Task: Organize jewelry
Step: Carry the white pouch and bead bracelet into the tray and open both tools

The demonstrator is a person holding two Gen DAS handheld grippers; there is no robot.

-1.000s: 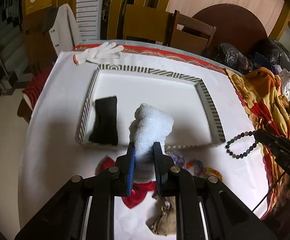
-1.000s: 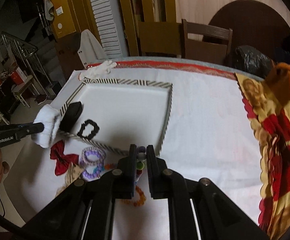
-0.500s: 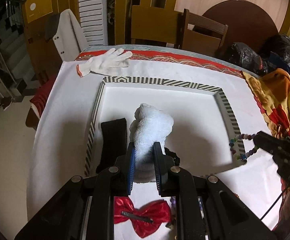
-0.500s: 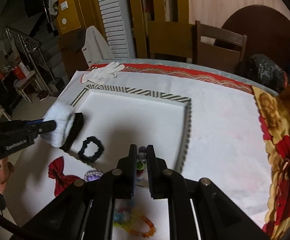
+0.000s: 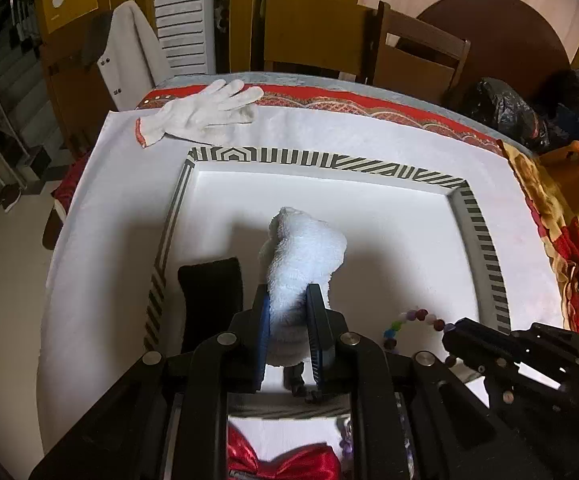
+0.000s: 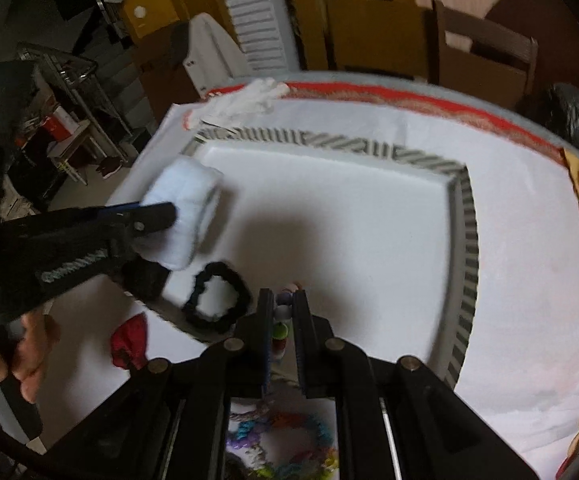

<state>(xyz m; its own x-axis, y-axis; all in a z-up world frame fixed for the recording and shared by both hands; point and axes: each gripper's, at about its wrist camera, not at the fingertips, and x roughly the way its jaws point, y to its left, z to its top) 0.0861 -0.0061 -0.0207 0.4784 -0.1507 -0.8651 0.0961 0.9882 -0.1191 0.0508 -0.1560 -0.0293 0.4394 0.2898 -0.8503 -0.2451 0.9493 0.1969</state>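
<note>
Tray (image 5: pixel 485 248) floor lies straight below both my claws. My left gripper (image 5: pixel 289 316) is clamped on the fluffy white band (image 5: pixel 303 256), its long axis pointing forward over the tray's near left. My right gripper (image 6: pixel 281 320) pinches the bead bracelet (image 5: pixel 413 318), which dangles over the near right corner, nearer the floor.

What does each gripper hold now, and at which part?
Left gripper grips the white band at its near end. Right gripper grips the bead bracelet by the beads on one side.
</note>
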